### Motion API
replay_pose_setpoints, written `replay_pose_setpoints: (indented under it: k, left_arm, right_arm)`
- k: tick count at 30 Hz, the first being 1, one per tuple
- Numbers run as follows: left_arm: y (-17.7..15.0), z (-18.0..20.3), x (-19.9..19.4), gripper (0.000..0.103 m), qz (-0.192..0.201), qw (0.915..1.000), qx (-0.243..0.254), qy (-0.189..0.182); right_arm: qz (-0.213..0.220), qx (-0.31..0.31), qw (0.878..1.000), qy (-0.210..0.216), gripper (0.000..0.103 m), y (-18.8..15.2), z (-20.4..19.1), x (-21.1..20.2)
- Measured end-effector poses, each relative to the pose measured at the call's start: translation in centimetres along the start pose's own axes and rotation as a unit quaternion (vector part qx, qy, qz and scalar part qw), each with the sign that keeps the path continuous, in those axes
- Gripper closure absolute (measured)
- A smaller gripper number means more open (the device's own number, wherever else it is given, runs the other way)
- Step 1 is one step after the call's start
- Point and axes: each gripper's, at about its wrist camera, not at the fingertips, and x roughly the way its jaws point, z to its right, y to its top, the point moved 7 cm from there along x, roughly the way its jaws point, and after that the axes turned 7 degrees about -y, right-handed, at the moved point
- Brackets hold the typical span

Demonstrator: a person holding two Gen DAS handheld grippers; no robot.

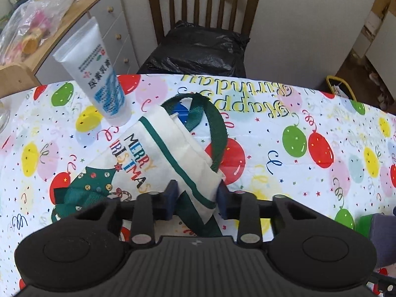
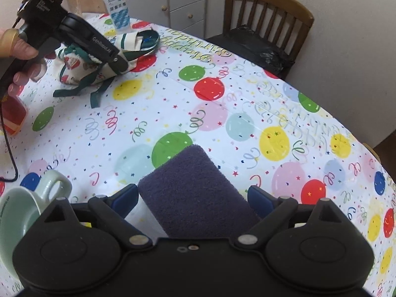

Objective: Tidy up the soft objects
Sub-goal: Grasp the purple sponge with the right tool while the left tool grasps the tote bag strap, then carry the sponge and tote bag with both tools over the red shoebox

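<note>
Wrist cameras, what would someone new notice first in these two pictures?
The balloon tablecloth shouts loudest, covering the whole table. In the left view, the left claw is shut on a fold of the Christmas bag, with a white tube standing behind it. In the right view, a dark sponge lies between the right claw's open jaws, a green mug to the left.

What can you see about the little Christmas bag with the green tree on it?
The Christmas bag is cream cloth with green trim, dark green ribbon handles, a decorated tree and the words MERRY CHRISTMAS. It lies crumpled on the balloon tablecloth, beside a standing white tube. The left gripper is pinching its folded top edge.
</note>
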Motion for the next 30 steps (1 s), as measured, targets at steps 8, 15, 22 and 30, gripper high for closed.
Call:
replay_pose_setpoints:
  k: [8,15,22,30]
  left_arm:
    - [0.1,-0.4,-1.7,0.088,0.034,0.9991,-0.026,-0.001]
    - [0.1,-0.2,-4.2,0.089,0.054,0.9976,-0.042,-0.005]
    - [0.2,0.8,-8.1,0.091,0.08,0.9959,-0.038,-0.019]
    - [0.0,2.2,-13.5,0.093,0.116,0.9925,-0.025,-0.027]
  right_arm:
    - [0.019,0.04,0.999,-0.014,0.01,0.2,0.0,-1.9]
    - [0.033,0.08,0.996,-0.025,0.01,0.2,0.4,-4.9]
    - [0.058,0.106,0.992,-0.033,0.01,0.1,1.2,-9.6]
    - [0.08,0.134,0.987,-0.047,0.01,-1.6,2.9,-15.6]
